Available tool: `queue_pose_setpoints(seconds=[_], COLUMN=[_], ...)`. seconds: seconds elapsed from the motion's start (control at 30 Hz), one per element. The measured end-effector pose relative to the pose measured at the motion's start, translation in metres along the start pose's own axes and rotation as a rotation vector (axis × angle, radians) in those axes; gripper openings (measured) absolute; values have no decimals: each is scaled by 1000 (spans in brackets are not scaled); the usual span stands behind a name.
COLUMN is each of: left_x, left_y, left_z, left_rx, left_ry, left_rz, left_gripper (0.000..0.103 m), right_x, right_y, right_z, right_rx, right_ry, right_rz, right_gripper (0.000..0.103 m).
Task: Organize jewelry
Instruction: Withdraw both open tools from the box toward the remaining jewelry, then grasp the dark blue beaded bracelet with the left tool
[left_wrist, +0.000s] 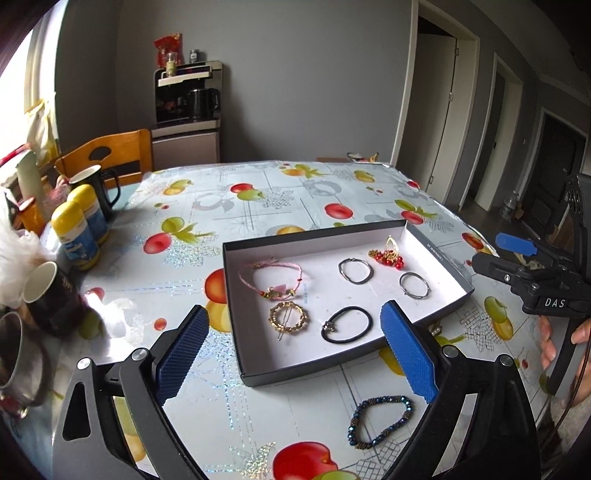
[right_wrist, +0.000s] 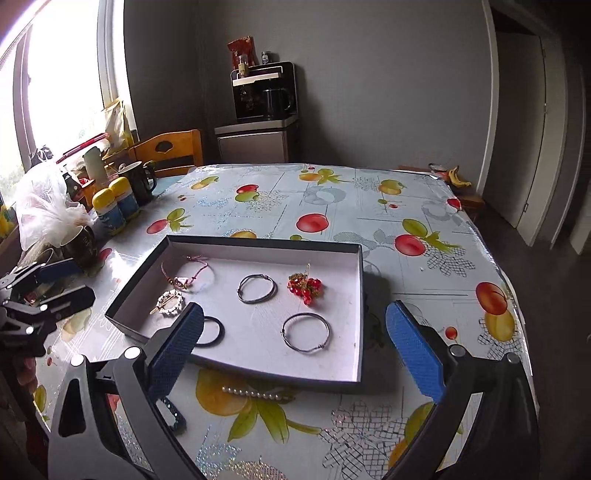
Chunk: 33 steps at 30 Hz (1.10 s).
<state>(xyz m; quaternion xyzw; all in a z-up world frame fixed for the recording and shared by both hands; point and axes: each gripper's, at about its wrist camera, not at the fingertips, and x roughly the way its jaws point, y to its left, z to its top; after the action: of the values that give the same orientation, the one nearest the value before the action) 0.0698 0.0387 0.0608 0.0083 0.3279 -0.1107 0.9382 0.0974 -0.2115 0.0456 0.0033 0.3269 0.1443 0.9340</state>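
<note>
Beaded bracelet (left_wrist: 380, 421) near the tray (left_wrist: 236, 314): light, limp, slippery; pinch across one strand; left gripper (left_wrist: 295, 354) and right gripper (right_wrist: 295, 354) both spread, empty.

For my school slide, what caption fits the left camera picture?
Open left hand-held gripper hovers over beaded bracelet beside jewelry tray.

Right gripper (right_wrist: 295, 347) wide open, empty, over near edge of tray (right_wrist: 236, 373).
In tray: two metal bangles (right_wrist: 306, 332), red bead earring (right_wrist: 305, 288), pink cord bracelet (right_wrist: 186, 273), gold clip (right_wrist: 169, 302), black hair tie (right_wrist: 212, 331). Pearl clip (right_wrist: 258, 393) just outside near wall.
</note>
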Motion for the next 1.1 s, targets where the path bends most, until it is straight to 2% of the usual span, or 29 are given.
queue_pose_setpoints(seconds=[0.2,0.43,0.63,1.0,1.1], left_x=[-9,6,26,36,36], left_y=[-10,-28,-39,-43,-43], left_z=[-19,-62,-84,-90,-90], left_rx=[38,84,110,122,129], left_ry=[14,122,193,215,217], left_rz=[-10,-55,-44,-44,-59], left_gripper=[96,96,96,92,78], right_x=[-15,-22,-18,-2,3], right_y=[-9,-15,-12,-1,4], right_z=[-32,-73,-94,-93,-86], right_rx=[-27,-57,-69,-72,-50], right_ry=[20,74,127,176,180], right_rz=[-38,-30,-1,57,66], right_gripper=[98,98,98,98,98])
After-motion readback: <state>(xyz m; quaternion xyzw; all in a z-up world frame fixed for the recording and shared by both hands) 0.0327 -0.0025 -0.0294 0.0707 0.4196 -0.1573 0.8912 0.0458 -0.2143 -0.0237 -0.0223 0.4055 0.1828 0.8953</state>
